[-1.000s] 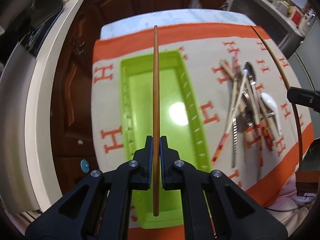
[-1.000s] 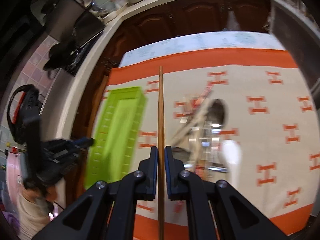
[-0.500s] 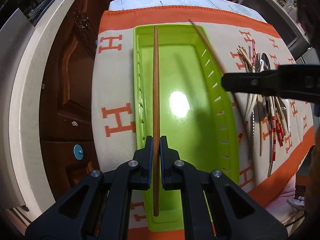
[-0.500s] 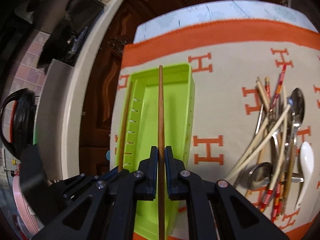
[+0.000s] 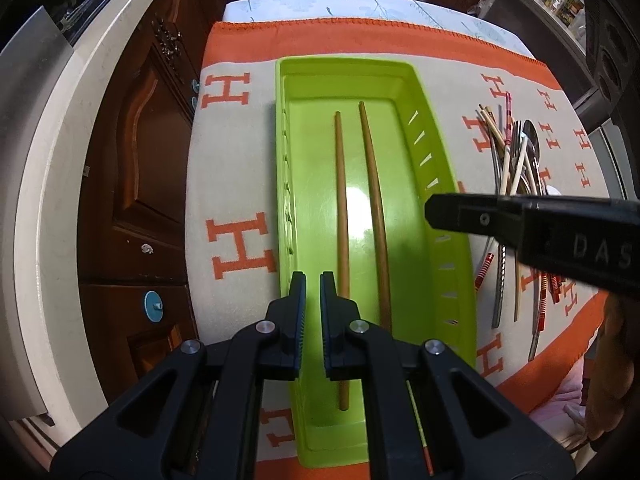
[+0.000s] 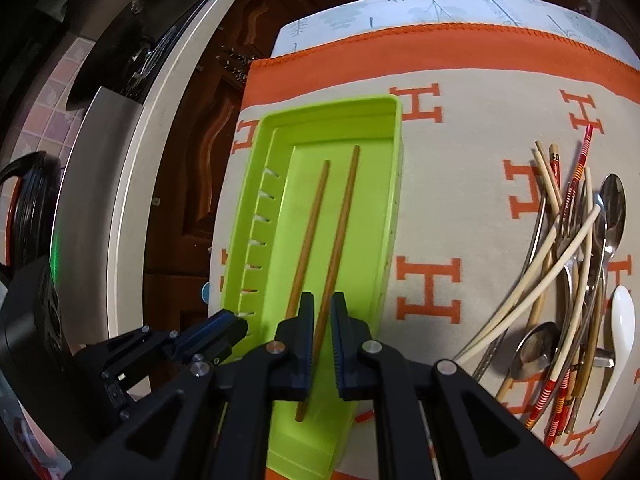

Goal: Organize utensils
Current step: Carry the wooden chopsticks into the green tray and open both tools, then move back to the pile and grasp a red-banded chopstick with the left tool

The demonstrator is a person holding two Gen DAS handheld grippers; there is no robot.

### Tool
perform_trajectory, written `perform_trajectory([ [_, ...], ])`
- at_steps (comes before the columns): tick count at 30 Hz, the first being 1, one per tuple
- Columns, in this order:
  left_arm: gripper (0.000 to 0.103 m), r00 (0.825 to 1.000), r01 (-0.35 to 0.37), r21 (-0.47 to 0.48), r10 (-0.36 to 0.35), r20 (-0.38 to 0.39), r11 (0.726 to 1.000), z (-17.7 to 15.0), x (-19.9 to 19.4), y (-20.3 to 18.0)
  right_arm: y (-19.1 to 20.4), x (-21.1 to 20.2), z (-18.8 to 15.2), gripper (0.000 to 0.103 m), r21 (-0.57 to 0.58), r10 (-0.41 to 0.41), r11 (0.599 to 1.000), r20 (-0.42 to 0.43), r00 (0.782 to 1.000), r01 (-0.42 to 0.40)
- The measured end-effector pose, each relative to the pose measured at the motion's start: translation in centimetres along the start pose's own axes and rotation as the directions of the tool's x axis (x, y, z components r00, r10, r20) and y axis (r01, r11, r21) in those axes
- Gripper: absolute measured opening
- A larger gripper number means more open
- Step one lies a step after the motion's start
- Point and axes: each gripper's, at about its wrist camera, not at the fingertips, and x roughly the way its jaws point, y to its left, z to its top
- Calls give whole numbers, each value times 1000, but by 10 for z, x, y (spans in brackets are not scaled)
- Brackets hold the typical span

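Note:
Two brown wooden chopsticks (image 5: 342, 208) (image 5: 374, 200) lie side by side, lengthwise, on the floor of the lime-green tray (image 5: 344, 64). My left gripper (image 5: 312, 292) hovers over the tray's near end, open by a narrow gap with nothing between its fingers. My right gripper (image 6: 320, 308) is also open above the near end of the tray (image 6: 332, 108); the right chopstick (image 6: 340, 220) shows through the gap but lies loose below. The right gripper (image 5: 436, 212) reaches in sideways over the tray's right wall. The left gripper (image 6: 236, 326) sits just left of the tray.
A heap of chopsticks, metal spoons and a white spoon (image 6: 576, 260) lies right of the tray on the orange-and-beige cloth (image 5: 240, 160). The same heap (image 5: 516, 160) shows behind the right gripper. A white counter edge and dark wooden cabinets stand to the left.
Both grippers came down over the tray and opened. Each let go of its chopstick, and the two now rest on the tray floor.

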Motion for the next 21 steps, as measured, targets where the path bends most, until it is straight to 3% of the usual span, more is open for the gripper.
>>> perform_trajectory([
  [12,5,999,28,-18,-27,31,999,-10,-27,-18,-12,-31,-28,8,-55,-13,998,36,999,15],
  [17,6,997,32,18,-33,72,999,-20,-50,-43,-22,-58,-47,8,-94,-24,995,79,997,31],
  [18,8,996,34,26,-36,80,999,-22,-54,-48,-25,-65,-52,8,-104,-28,994,93,995,37],
  [21,34,992,51,52,-56,115,997,-26,-68,-68,-35,-84,-63,10,-115,-36,992,125,991,50],
])
